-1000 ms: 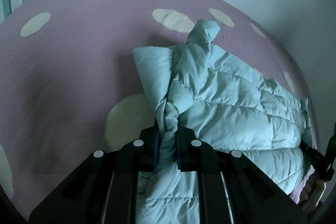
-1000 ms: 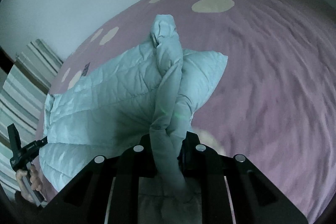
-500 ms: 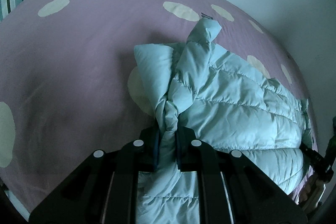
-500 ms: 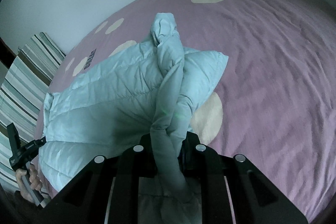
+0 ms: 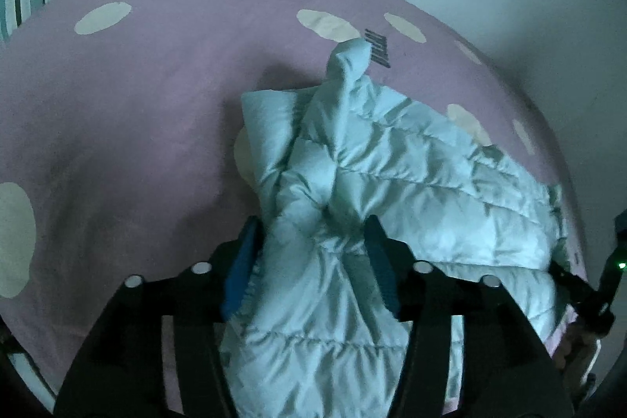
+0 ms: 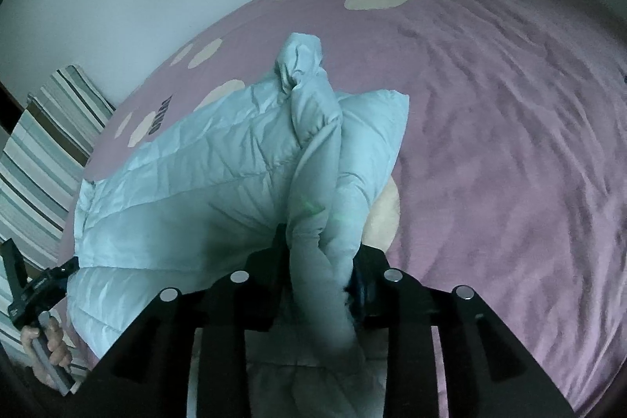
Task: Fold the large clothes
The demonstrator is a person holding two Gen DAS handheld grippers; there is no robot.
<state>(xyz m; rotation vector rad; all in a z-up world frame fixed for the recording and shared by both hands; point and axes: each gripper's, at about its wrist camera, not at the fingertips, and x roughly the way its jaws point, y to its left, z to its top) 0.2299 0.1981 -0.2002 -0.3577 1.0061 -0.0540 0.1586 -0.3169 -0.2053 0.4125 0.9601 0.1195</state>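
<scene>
Puffer jacket (image 5: 411, 183) on the bed (image 5: 156, 104), both grippers letting go.
Left gripper (image 5: 309, 253) jaws opening, fabric loose between them; right gripper (image 6: 319, 261) jaws opening, a fold still filling the gap.

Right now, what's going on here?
A person with a handheld gripper in each hand is folding a pale blue puffer jacket on a purple polka-dot bedspread. Both grippers have a bunched edge of the jacket between their jaws. The left gripper is opening, its pads already clear of the fabric. The right gripper is opening too, though the bunch still fills its gap. It looks like the jacket is being let go onto the bed.
</scene>
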